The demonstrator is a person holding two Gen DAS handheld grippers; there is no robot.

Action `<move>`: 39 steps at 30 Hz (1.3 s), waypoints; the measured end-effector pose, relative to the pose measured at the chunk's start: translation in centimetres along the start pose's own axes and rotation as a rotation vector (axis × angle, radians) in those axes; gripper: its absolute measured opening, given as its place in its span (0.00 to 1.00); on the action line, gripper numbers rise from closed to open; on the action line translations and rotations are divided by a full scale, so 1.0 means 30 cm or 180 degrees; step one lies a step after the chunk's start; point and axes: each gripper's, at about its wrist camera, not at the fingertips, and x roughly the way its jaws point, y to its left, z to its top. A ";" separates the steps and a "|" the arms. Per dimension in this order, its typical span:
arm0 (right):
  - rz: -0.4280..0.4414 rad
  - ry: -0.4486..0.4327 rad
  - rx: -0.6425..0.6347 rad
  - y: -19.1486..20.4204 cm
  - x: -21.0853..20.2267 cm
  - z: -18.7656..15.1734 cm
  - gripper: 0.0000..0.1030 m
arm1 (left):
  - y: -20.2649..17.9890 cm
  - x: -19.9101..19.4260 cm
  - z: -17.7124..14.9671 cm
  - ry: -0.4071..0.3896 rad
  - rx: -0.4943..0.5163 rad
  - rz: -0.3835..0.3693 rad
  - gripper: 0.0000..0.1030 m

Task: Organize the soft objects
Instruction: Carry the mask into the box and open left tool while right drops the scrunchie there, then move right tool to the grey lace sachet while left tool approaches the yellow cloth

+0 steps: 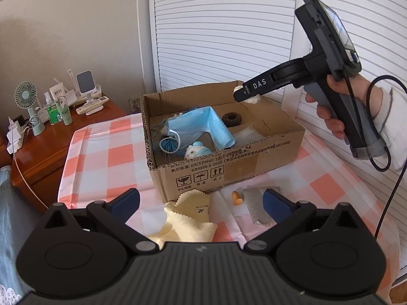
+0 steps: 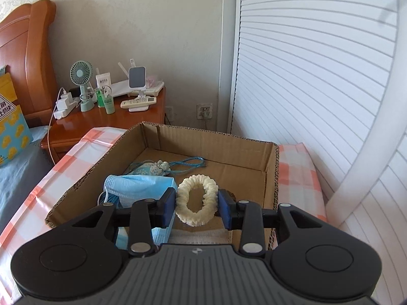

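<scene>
An open cardboard box stands on the pink checked cloth. Inside lie a blue face mask, a dark scrunchie, a small blue-capped plush and a blue corded pouch. My right gripper is shut on a cream scrunchie, held above the box's far right part; from the left wrist view the cream scrunchie peeks out under the right gripper. My left gripper stands wide open above a yellow cloth, with an orange earplug and a grey cloth between its fingers' span.
A wooden nightstand at the left carries a small fan, bottles, chargers and a remote. White louvred doors rise behind the box. A bed with a wooden headboard lies at the far left. A cable hangs from the right gripper.
</scene>
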 end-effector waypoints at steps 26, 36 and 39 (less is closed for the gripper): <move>-0.0448 0.0207 -0.0021 -0.037 0.097 0.082 0.98 | 0.049 -0.015 -0.033 0.0104 -0.0157 0.0189 0.99; -0.0578 0.0028 0.0023 0.052 -0.120 -0.051 1.00 | 0.068 -0.085 -0.067 0.0019 -0.0118 0.0251 0.99; -0.0500 0.0031 0.0076 0.089 -0.181 -0.120 1.00 | 0.073 -0.105 -0.090 0.0041 -0.0045 0.0263 0.99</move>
